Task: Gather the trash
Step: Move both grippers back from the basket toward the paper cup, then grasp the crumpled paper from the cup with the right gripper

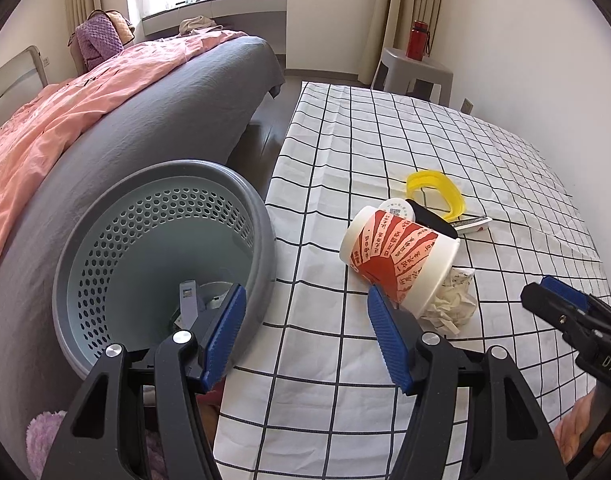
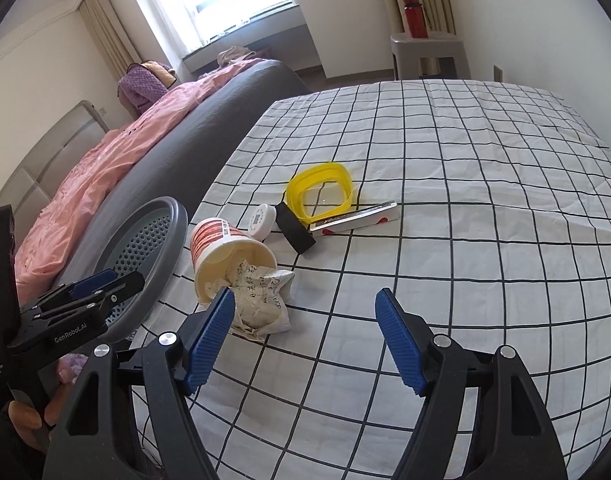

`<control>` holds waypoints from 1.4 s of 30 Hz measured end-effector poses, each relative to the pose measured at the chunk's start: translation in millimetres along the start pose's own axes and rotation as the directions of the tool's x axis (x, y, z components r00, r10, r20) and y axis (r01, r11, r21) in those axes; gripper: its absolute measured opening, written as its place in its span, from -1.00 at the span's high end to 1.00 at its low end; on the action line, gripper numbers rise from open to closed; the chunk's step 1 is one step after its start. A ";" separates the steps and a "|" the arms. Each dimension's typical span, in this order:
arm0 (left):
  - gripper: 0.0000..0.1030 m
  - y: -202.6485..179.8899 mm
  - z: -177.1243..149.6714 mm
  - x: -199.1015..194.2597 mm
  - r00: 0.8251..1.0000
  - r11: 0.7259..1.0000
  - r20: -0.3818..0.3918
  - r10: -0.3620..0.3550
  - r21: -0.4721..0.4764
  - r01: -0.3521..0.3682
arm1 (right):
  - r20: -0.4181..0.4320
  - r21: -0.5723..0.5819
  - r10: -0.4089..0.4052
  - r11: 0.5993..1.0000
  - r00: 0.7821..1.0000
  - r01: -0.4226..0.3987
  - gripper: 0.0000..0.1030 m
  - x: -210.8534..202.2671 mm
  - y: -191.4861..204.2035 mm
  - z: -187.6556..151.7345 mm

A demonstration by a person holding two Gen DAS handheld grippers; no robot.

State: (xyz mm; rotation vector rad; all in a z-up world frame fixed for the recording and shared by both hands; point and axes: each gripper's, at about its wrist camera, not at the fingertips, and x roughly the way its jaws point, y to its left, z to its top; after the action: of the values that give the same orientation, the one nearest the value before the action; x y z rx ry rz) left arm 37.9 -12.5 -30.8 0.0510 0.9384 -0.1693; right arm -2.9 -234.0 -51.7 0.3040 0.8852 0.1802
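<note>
A few scraps already lie in the bin, just left of the spread, empty left gripper. Right gripper, spread too, hovers beside the crumpled paper; paper cup, yellow ring, tube remain on the counter ahead.

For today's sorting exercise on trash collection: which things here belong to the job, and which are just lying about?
Belonging to the job:
- paper cup, on its side
- crumpled paper at its mouth
- grey perforated bin
- yellow plastic ring
- small white lid
- flattened tube
- black block

Just lying about:
- red bottle on the stool
- pink bedding
- purple cushion
</note>
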 end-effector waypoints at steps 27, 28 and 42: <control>-0.18 15.4 -1.1 10.7 1.000 0.999 -0.017 0.012 -0.042 -0.013 | -0.186 -0.234 0.080 0.964 0.979 -0.123 -0.13 70.5 43.7 4.9; -0.18 15.5 -1.1 10.6 1.000 0.999 -0.017 0.011 -0.042 -0.012 | -0.185 -0.239 0.073 0.964 0.980 -0.117 -0.06 70.3 44.7 4.1; -0.18 16.9 -13.8 -0.6 1.000 0.999 -0.006 -0.001 -0.042 0.001 | -0.167 -0.223 0.012 0.974 0.986 -0.049 -0.01 45.2 49.3 -11.0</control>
State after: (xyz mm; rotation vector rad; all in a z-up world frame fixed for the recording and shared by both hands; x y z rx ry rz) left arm 29.4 5.9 -39.0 0.0120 0.9481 -0.1500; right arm 15.2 -172.9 -74.9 0.0906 1.0141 0.3360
